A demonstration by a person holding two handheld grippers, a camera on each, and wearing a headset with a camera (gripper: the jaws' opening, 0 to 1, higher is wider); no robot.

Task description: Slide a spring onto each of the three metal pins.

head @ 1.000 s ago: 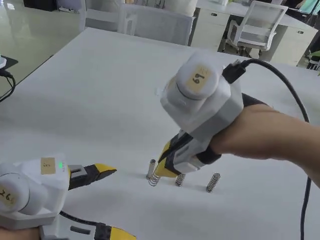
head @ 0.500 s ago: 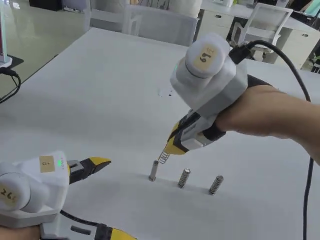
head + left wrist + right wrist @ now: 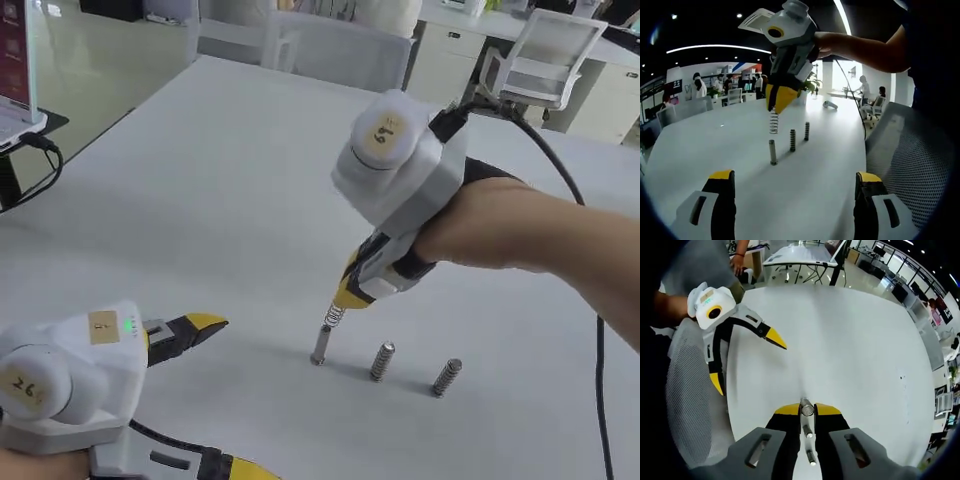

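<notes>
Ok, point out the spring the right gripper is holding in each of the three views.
Head view: spring at centre, hanging from the right gripper just above the bare pin.
Left gripper view: spring left of centre, over that same pin.
Right gripper view: spring at bottom centre, end-on between the yellow jaws.
Shared landmark: the right gripper's yellow jaws, shut on the spring.

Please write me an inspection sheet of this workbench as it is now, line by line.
Surface: white table, plain.
Job's things: bare pin, upright; middle pin and end pin each carry a spring; third spring hangs just above the bare pin.
Clutter: nothing seen.
Grippers: right gripper shut on the third spring; left gripper open, away from the pins.
Cables: black cable behind the right gripper.
Surroundings: office chair beyond the table.
</notes>
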